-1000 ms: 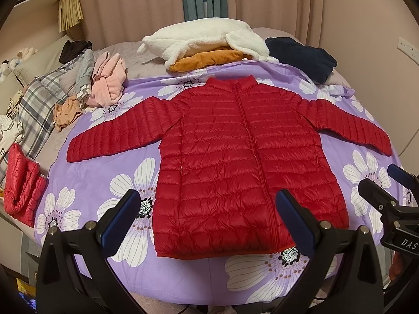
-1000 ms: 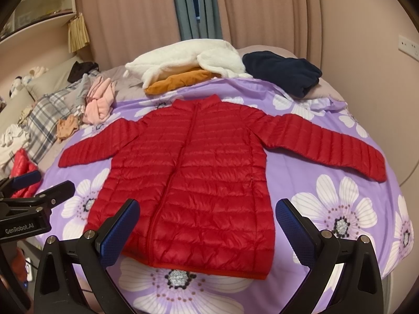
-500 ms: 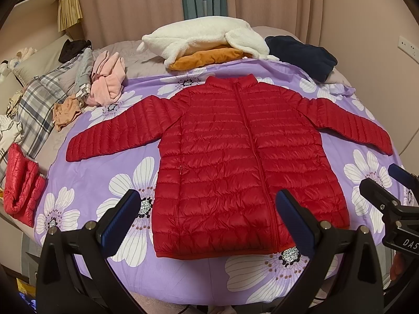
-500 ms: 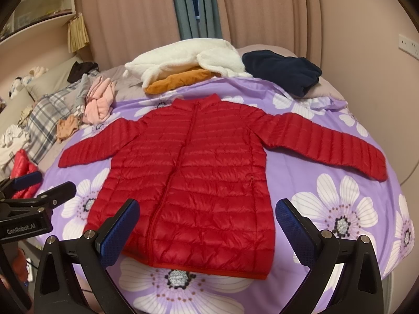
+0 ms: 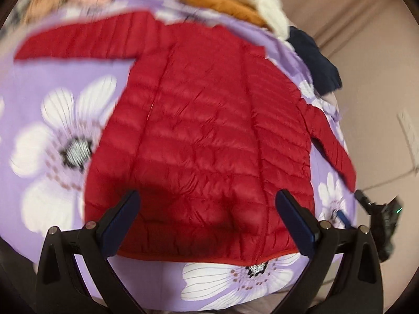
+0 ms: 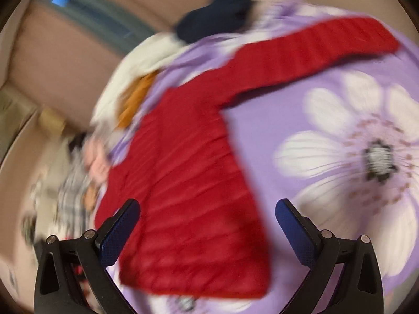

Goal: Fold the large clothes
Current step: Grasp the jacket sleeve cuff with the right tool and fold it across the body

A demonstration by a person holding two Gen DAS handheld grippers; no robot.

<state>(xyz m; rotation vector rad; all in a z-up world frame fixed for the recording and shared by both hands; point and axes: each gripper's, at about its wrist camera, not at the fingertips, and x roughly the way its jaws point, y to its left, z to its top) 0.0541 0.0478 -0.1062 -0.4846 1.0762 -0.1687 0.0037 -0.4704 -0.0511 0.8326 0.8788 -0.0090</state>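
Across the purple flowered bedspread, the red puffer jacket lies flat and zipped, collar toward twelve o'clock, hem toward six, one sleeve out toward nine and the other trailing toward three in the left wrist view. The left hand-held gripper hangs with its jaws spread wide over the hem, holding nothing; the right hand-held gripper is just as wide and empty, above the hem corner on its side, with the sleeve stretching away toward one o'clock. Both views are smeared, so exact contact with the cloth cannot be told. The likely trouble from here: the quilted shell looks slick and puffy, so a shallow pinch may take only the top layer or slip free, and uneven lifts by the two hands would skew the fold. A heap of white, orange and navy clothes sits near the collar and could snag a swung sleeve. Compared with half a second ago, both cameras have dropped closer and tilted, the jacket fills far more of each view, and the jaws are unchanged in width.
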